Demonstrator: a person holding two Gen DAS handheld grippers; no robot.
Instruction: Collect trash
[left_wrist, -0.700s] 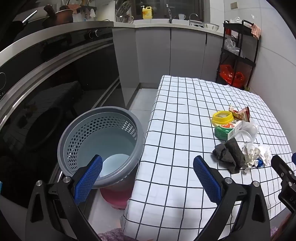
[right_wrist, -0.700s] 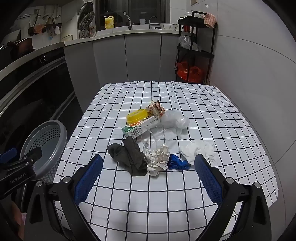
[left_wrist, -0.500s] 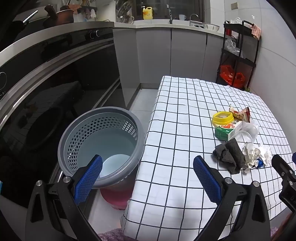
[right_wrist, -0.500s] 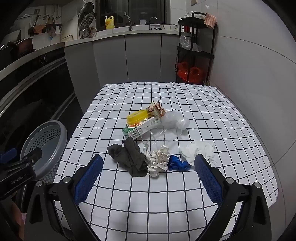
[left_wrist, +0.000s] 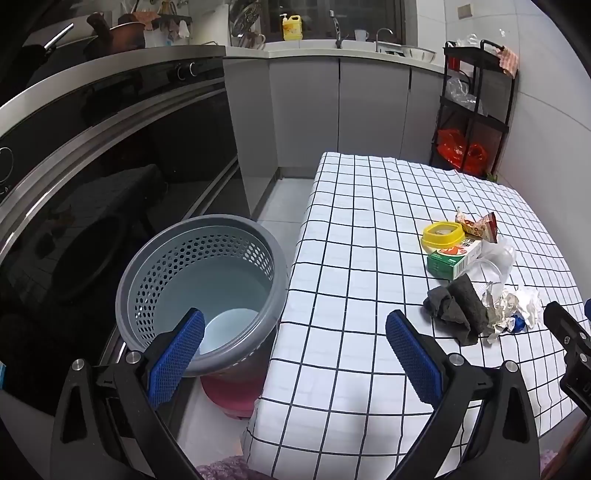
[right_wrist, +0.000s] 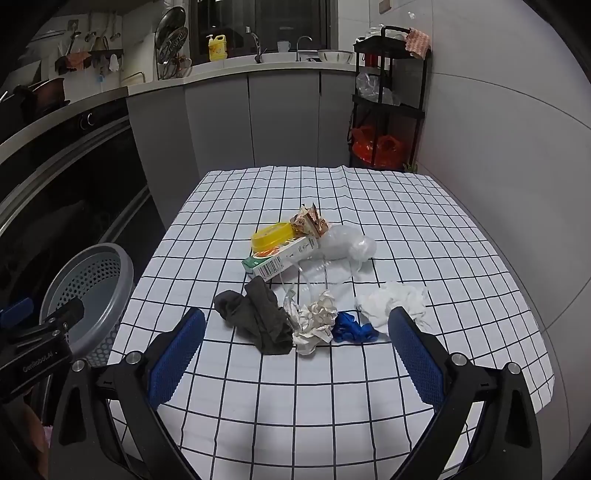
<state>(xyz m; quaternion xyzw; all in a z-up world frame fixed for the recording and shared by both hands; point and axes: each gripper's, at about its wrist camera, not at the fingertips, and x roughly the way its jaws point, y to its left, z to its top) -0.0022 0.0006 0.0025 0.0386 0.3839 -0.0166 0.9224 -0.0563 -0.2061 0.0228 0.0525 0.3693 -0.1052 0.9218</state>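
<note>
A pile of trash lies mid-table on the checked cloth: a dark grey rag (right_wrist: 256, 317), crumpled paper (right_wrist: 314, 319), a blue wrapper (right_wrist: 351, 326), a white tissue (right_wrist: 395, 304), a green carton (right_wrist: 280, 256), a yellow lid (right_wrist: 271, 236), a snack wrapper (right_wrist: 308, 221) and clear plastic (right_wrist: 347, 243). The grey perforated bin (left_wrist: 201, 291) stands on the floor left of the table. My right gripper (right_wrist: 295, 354) is open and empty, just short of the pile. My left gripper (left_wrist: 295, 354) is open and empty over the table's left edge beside the bin.
The table (right_wrist: 332, 398) abuts the wall on the right. A dark oven front (left_wrist: 92, 192) runs along the left. Grey cabinets (right_wrist: 284, 118) and a black shelf rack (right_wrist: 388, 103) with red bags stand behind. A red stool (left_wrist: 232, 395) sits under the bin.
Both grippers have edged slightly forward toward the table; the trash pile and bin have not moved.
</note>
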